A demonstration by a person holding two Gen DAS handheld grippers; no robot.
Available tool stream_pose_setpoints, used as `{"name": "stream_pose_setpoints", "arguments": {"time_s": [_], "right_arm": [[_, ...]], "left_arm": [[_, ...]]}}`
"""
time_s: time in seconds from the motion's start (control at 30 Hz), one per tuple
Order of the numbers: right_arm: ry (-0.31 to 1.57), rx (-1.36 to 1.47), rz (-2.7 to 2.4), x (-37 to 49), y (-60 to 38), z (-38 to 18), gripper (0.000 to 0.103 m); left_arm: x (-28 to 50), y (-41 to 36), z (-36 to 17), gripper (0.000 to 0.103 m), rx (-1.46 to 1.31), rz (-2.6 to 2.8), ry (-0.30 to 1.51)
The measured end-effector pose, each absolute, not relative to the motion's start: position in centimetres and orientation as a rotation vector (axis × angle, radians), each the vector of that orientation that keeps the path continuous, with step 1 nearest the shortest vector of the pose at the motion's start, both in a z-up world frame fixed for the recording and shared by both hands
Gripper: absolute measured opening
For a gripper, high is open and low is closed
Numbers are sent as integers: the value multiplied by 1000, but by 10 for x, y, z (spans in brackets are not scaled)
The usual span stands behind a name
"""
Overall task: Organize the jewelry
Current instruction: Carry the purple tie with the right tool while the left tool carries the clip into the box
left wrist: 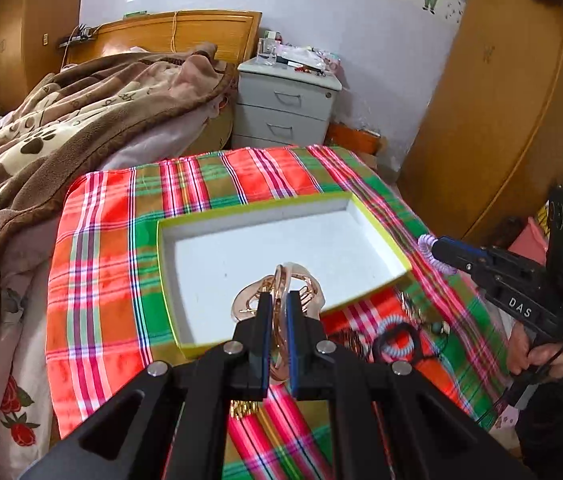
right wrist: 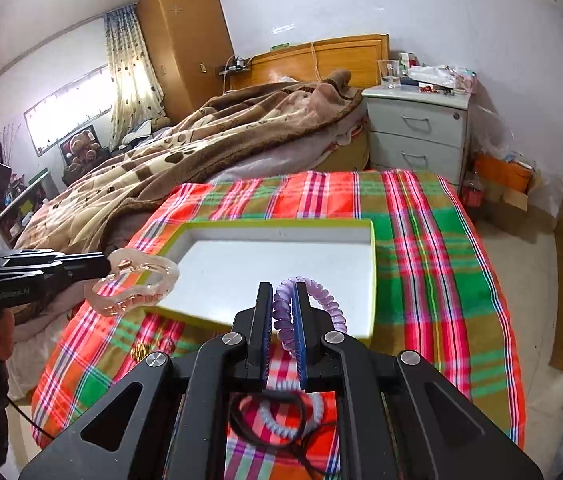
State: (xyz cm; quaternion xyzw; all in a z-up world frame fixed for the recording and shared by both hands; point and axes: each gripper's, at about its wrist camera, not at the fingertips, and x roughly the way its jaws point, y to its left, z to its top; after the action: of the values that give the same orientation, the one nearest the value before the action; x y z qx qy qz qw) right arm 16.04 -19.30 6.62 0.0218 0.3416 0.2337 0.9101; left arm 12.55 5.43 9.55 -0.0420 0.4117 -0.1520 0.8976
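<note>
A shallow white box with a yellow-green rim sits on a plaid cloth. My left gripper is shut on a rose-gold hair claw clip, held over the box's near edge; the clip also shows in the right wrist view. My right gripper is shut on a purple spiral hair tie, held above the box's near edge; in the left wrist view it is at the box's right side. A white spiral tie and a black elastic lie on the cloth below.
The plaid cloth covers a small table next to a bed with a brown blanket. A grey nightstand stands behind, a wooden wardrobe at right. Small gold pieces lie on the cloth near the box.
</note>
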Motion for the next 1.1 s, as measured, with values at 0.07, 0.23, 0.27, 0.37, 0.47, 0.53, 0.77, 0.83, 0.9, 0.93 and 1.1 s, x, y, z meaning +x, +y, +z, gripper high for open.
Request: {"name": "stream_pose_setpoints", "arguments": {"time_s": [0.07, 0.23, 0.27, 0.37, 0.47, 0.53, 0.77, 0.83, 0.9, 0.93, 1.1], "right_arm": [[705, 52, 494, 171, -191, 68, 10], [718, 66, 499, 194, -188, 68, 10], [720, 59, 496, 199, -187, 68, 10], [728, 62, 514, 214, -183, 66, 10], [749, 52, 509, 231, -179, 60, 10], [757, 44, 508, 241, -176, 55, 10], [809, -17, 486, 279, -161, 35, 10], [825, -31, 480, 286, -157, 28, 10], [846, -50, 477, 293, -153, 19, 10], [855, -59, 472, 295, -152, 15, 10], [879, -89, 471, 302, -145, 4, 10]], "left_arm": [[135, 55, 95, 7, -94, -310, 853], [158, 59, 94, 7, -114, -309, 849], [164, 60, 94, 7, -117, -306, 850], [179, 63, 90, 7, -138, -302, 850], [194, 68, 81, 7, -160, -291, 861], [202, 70, 75, 7, -175, -287, 865], [227, 73, 55, 7, -188, -267, 892], [232, 74, 50, 7, -183, -258, 899], [237, 75, 44, 7, -186, -253, 911], [238, 77, 41, 7, -192, -250, 917], [242, 82, 32, 7, -192, -235, 933]]}}
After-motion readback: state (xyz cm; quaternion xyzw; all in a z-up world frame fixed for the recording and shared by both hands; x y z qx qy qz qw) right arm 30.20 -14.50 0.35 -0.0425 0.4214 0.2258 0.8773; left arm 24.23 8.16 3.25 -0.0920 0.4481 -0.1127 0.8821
